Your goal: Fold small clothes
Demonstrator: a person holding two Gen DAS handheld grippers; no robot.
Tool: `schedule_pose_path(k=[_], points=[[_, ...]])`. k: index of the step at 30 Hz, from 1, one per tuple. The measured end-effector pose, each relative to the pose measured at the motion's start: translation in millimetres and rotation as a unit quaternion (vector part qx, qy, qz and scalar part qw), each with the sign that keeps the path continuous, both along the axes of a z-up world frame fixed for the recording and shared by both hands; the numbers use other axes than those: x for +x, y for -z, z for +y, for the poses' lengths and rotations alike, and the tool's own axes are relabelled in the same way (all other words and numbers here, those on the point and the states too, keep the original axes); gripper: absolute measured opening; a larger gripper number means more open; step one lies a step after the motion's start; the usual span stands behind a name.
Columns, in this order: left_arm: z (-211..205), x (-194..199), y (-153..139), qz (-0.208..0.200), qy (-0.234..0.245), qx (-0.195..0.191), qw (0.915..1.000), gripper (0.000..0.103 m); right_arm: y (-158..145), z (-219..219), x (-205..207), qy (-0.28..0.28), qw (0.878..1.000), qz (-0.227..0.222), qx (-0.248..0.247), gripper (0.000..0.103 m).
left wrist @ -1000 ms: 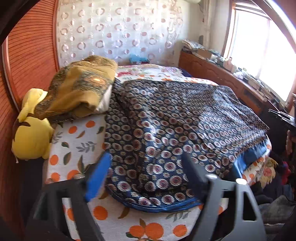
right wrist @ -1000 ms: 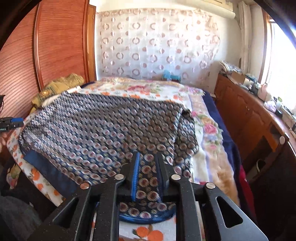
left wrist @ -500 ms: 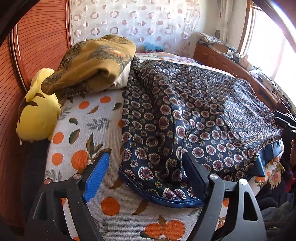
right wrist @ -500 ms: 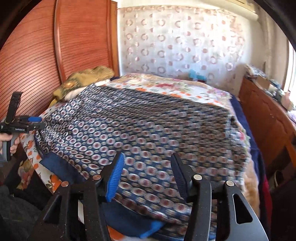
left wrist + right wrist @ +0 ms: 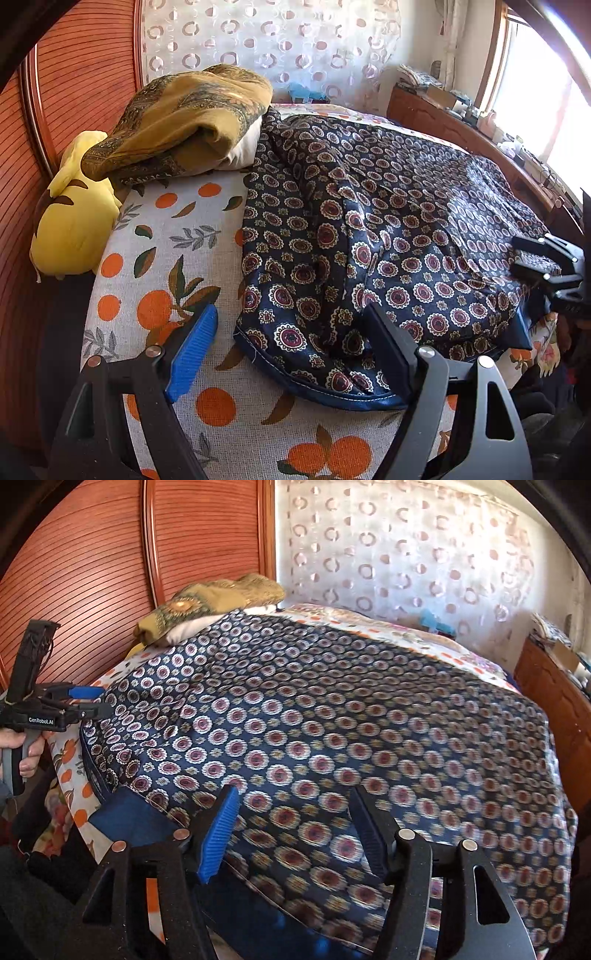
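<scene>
Navy cloth [image 5: 388,229] printed with maroon-and-cream medallions lies spread over the bed [image 5: 155,266], one piece only, rumpled in folds toward its near corner and showing a plain blue lining [image 5: 129,816] where its front edge turns up. It covers most of the bed; on the side toward the headboard [image 5: 92,572] a strip of the orange-print sheet stays bare.

Two grippers are in view. The left gripper [image 5: 291,354] hovers over the cloth's rounded near corner, jaws wide, one blue pad over the bare sheet and the dark pad over the cloth, nothing pinched between them. In the right wrist view a hand [image 5: 22,749] grips its handle beside the cloth's headboard-side edge. The right gripper [image 5: 295,830] hangs over the cloth's front edge, its jaws opening, the cloth below them and not clamped; the fabric there is blurred.

Beyond the cloth, against the headboard, sits one mustard patterned bundle [image 5: 184,118] on one white pillow [image 5: 243,147], the pillow touching the cloth's far corner. One yellow plush toy [image 5: 70,221] rests beside the bundle, apart from the cloth. One dotted curtain [image 5: 406,554] hangs behind the bed, and one wooden cabinet [image 5: 554,698] stands on the cloth's window side.
</scene>
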State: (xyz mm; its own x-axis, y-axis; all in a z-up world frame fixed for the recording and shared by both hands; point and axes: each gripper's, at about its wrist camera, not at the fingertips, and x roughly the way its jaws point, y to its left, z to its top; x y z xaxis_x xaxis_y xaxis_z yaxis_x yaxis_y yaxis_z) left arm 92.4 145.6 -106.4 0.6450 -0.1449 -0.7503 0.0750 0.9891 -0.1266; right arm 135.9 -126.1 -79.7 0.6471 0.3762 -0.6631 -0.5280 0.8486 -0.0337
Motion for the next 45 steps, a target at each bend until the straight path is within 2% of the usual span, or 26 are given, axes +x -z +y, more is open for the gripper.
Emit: schedule_pose_path(k=[3,6,8,11,13,14,16,18,20,23,31,37,45], points=[[3,0,-1,-0.005,-0.007,-0.021,0.9997,0.081,10,6,5,0.007,1.0,0.004,-0.017,0.066],[6,-1,-3,-0.011,-0.01,-0.043,0.999,0.081,15,4,8,0.023,1.0,0.002,-0.004,0.072],[4,-1,-3,-0.012,-0.007,-0.054,0.9984,0.076,18,7,9,0.028,1.0,-0.001,-0.005,0.074],[1,0,-3,-0.012,-0.008,-0.054,0.9984,0.059,21,8,10,0.031,0.999,-0.003,-0.007,0.077],[-1,0,-3,-0.012,-0.009,-0.052,0.9985,0.041,22,10,10,0.03,1.0,-0.002,-0.005,0.077],[-2,1,-2,-0.01,-0.007,-0.054,0.9985,0.036,22,11,10,0.03,1.0,-0.002,-0.006,0.078],[-6,1,-2,-0.007,0.001,-0.054,0.9985,0.019,22,10,9,0.03,1.0,-0.002,-0.005,0.078],[-11,0,-5,-0.011,0.007,-0.043,0.999,0.011,22,10,9,0.03,1.0,-0.002,-0.005,0.078],[-18,-2,-13,-0.025,0.013,-0.035,0.999,0.009,23,11,8,0.029,1.0,-0.002,-0.005,0.079],[-30,-1,-29,-0.041,0.027,-0.043,0.9979,0.008,20,4,6,0.031,1.0,0.003,0.002,0.079],[-101,16,-78,-0.079,0.112,-0.052,0.9891,0.008,4,-63,-12,0.065,0.998,-0.005,0.026,0.079],[-183,42,-95,-0.074,0.195,-0.053,0.9766,0.007,-3,-126,-35,0.114,0.992,-0.016,0.05,0.078],[-302,59,-131,-0.08,0.301,-0.051,0.949,0.007,-8,-199,-67,0.179,0.98,-0.033,0.08,0.078]])
